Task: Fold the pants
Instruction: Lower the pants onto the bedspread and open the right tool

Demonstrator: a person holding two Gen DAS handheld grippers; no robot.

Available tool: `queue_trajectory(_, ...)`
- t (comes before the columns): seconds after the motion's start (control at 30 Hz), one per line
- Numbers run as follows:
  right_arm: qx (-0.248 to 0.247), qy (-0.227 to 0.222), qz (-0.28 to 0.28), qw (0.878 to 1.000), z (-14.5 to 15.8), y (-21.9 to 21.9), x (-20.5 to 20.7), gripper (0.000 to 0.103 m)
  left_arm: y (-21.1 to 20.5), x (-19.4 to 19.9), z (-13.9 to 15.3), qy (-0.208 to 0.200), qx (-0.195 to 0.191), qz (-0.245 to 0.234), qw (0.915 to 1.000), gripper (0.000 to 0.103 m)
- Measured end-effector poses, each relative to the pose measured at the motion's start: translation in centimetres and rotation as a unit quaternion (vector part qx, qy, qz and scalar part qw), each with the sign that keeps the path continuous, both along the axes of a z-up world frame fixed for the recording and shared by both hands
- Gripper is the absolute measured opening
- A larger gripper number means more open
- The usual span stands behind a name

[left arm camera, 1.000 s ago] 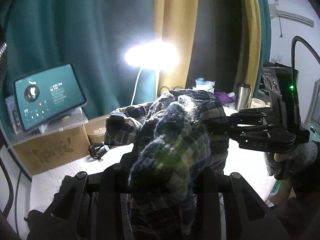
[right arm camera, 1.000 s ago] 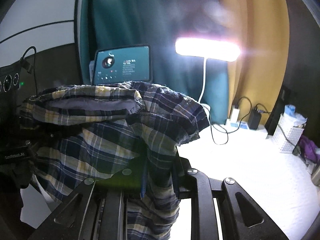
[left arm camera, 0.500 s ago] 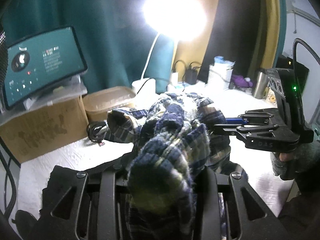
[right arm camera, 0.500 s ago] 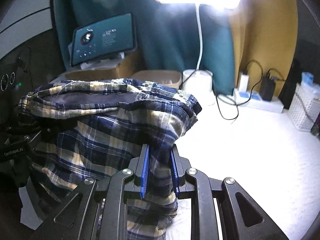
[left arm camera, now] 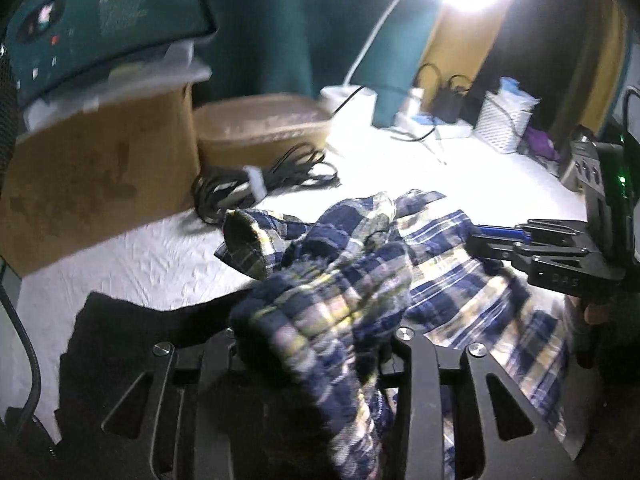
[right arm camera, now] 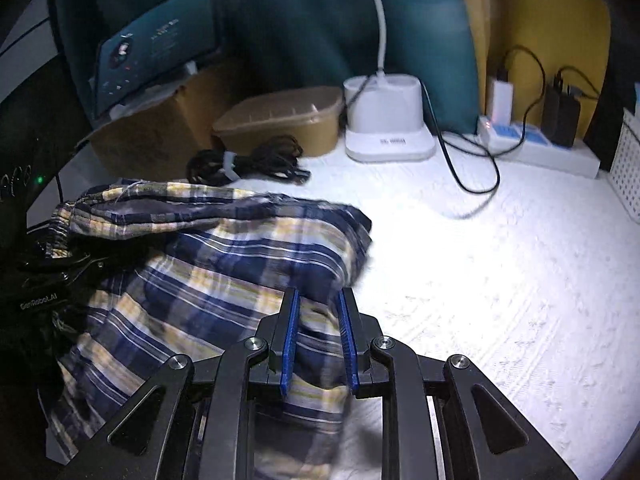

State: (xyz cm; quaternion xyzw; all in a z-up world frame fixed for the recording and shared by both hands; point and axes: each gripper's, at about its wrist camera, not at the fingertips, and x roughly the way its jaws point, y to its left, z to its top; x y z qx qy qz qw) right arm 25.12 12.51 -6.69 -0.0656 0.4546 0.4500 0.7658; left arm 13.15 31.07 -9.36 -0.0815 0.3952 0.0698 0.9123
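The plaid pants (right arm camera: 224,276), navy, white and yellow, hang bunched between my two grippers just above the white table (right arm camera: 500,280). My right gripper (right arm camera: 318,300) has its blue pads (right arm camera: 291,340) closed on a fold of the fabric; it also shows in the left wrist view (left arm camera: 496,236) at the right. My left gripper (left arm camera: 316,332) is shut on a thick wad of the pants (left arm camera: 340,292), which hides its fingertips. It shows at the left edge of the right wrist view (right arm camera: 60,264).
At the back stand a cardboard box (left arm camera: 92,172) with a tablet (left arm camera: 100,20) on it, a tan tub (right arm camera: 280,120), a coiled black cable (right arm camera: 248,164), a white lamp base (right arm camera: 388,128), a power strip (right arm camera: 540,148) and a white basket (left arm camera: 504,120). A dark cloth (left arm camera: 132,340) lies near the left gripper.
Both grippers have come down toward the table with the pants, and the views tilted downward. The pants now hang lower and more spread out between the grippers.
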Motion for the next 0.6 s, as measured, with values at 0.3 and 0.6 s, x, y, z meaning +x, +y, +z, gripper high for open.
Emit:
queue_trajectory(0.3,-0.018,-0.005,-0.001,1.0,-0.9,0.5,0.6,0.021,2.0,0.1,-1.0,0.009,-0.018,0.027,0.9994,0.067)
queue_trajectory(0.6,-0.042,-0.022,-0.027,0.999,-0.6,-0.9,0.5,0.023,3.4,-1.7,0.6,-0.007,-0.029,0.066,0.9974,0.071)
